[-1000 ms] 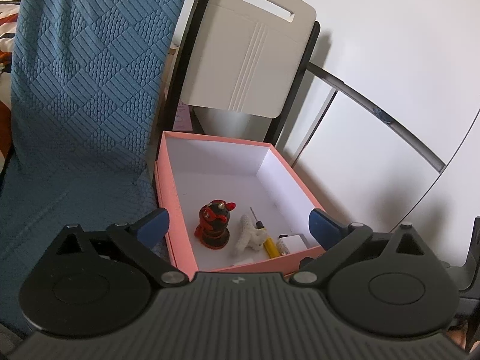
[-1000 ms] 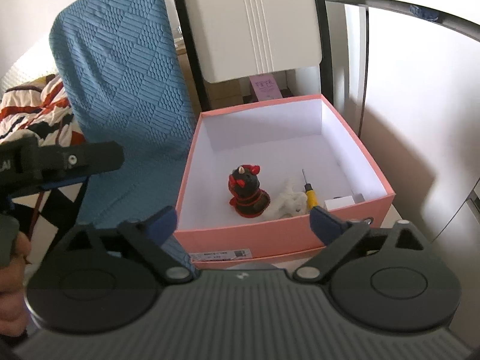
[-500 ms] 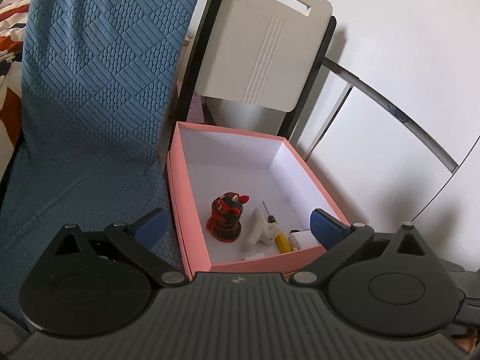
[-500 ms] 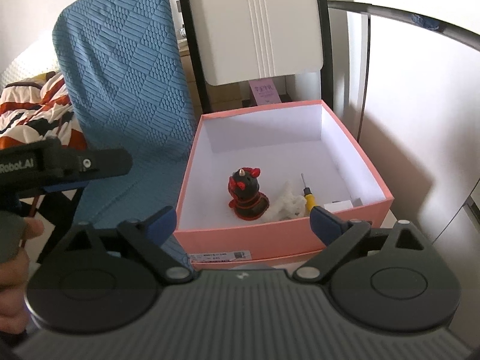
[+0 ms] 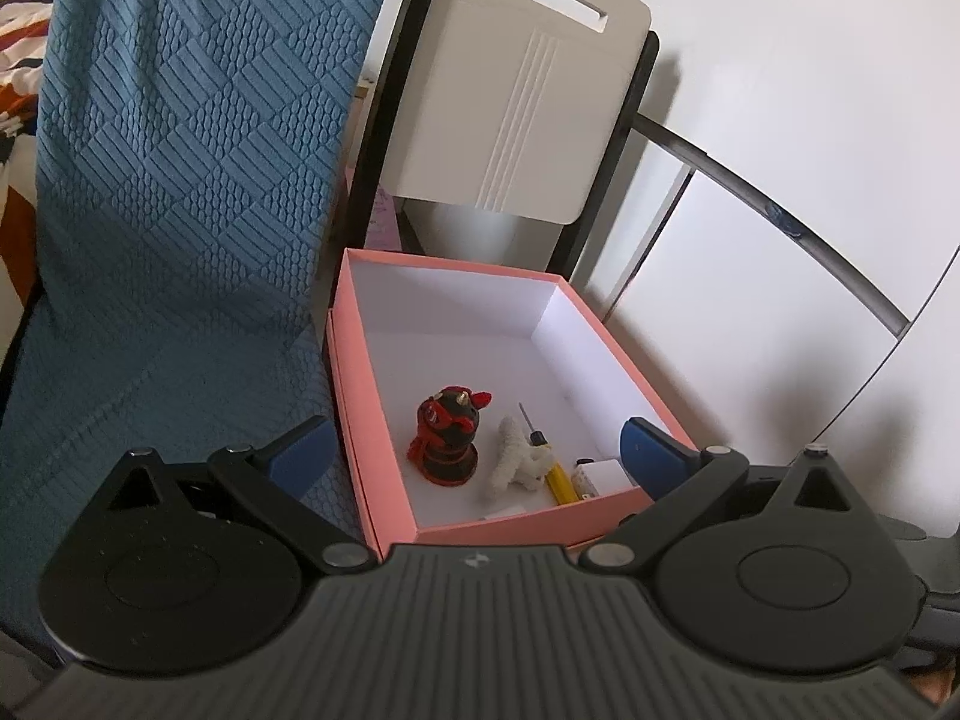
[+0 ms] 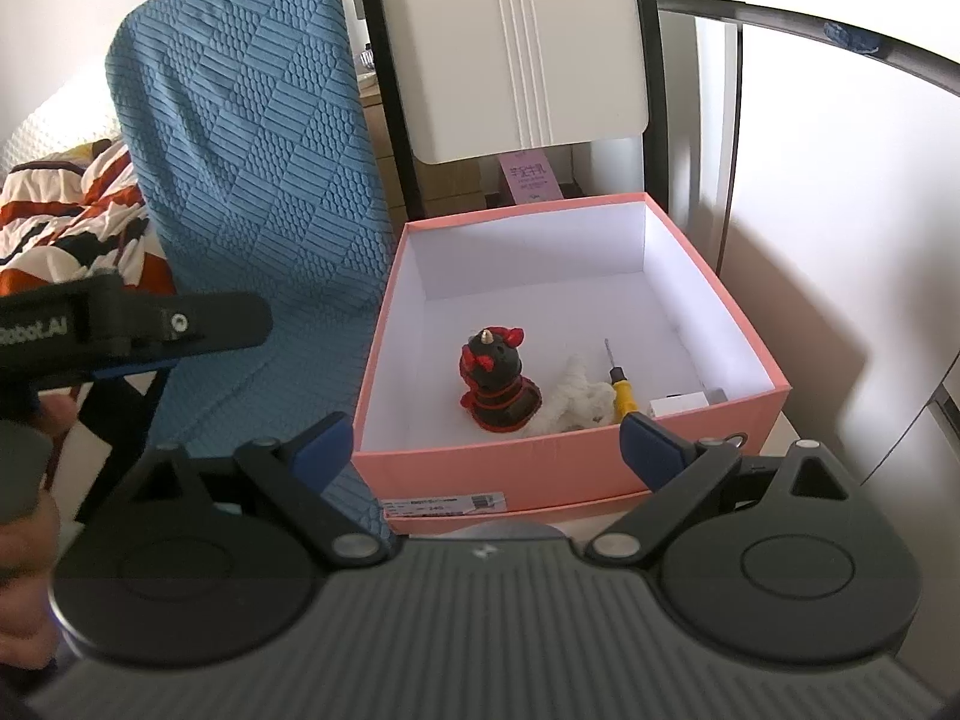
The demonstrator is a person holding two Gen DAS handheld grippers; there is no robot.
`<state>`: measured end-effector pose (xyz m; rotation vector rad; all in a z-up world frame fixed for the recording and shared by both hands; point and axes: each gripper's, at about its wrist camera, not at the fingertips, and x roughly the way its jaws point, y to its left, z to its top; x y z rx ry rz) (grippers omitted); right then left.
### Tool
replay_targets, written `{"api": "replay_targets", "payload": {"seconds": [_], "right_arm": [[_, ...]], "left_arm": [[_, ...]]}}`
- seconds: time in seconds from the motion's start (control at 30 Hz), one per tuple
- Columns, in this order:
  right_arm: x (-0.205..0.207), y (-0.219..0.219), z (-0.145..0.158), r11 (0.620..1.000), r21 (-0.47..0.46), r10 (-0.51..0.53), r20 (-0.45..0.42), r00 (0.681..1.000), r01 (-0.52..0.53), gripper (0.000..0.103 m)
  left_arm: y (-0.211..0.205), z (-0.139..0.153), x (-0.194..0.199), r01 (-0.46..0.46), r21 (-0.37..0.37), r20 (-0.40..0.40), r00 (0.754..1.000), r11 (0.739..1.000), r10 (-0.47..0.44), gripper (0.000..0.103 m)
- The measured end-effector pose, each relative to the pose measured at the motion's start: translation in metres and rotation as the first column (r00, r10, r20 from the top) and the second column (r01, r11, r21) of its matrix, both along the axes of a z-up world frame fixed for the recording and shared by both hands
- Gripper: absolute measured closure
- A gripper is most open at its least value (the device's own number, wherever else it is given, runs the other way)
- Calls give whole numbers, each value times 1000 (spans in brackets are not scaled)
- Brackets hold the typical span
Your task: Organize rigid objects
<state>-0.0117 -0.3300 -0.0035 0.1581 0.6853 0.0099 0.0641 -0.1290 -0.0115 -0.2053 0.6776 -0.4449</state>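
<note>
From the left wrist camera, the left gripper (image 5: 474, 447) hangs above the near edge of an open pink box (image 5: 366, 420), its blue-tipped fingers (image 5: 300, 450) spread wide apart and holding nothing. Inside the box, toward its near wall, a red-and-black figurine (image 5: 447, 438) stands upright; just to its right lies a white coral-like piece (image 5: 513, 453), and touching that a yellow-handled screwdriver (image 5: 555, 468) with its tip pointing to the far wall. A small white block (image 5: 603, 474) sits in the near right corner. A blue quilted chair cover (image 5: 180, 180) borders the box's left side, and a white chair back (image 5: 516, 102) rises behind it. From the right wrist camera, the right gripper (image 6: 486, 447) is likewise parted and empty, short of the box's near wall (image 6: 540, 462). The figurine (image 6: 495, 381), coral piece (image 6: 570, 399) and screwdriver (image 6: 624, 393) cluster along that wall. The left gripper's body (image 6: 132, 324) shows at the left edge, a hand (image 6: 24, 516) beneath it.
</note>
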Motion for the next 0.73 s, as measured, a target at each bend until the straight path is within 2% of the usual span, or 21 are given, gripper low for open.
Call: {"api": "replay_targets", "payload": {"seconds": [0.73], "right_arm": [[-2,5,0,1000,-10,-1,-7,1000,1,6]], "left_arm": [[0,2,-2,2,2,7,1000,1000,-2,0]]}}
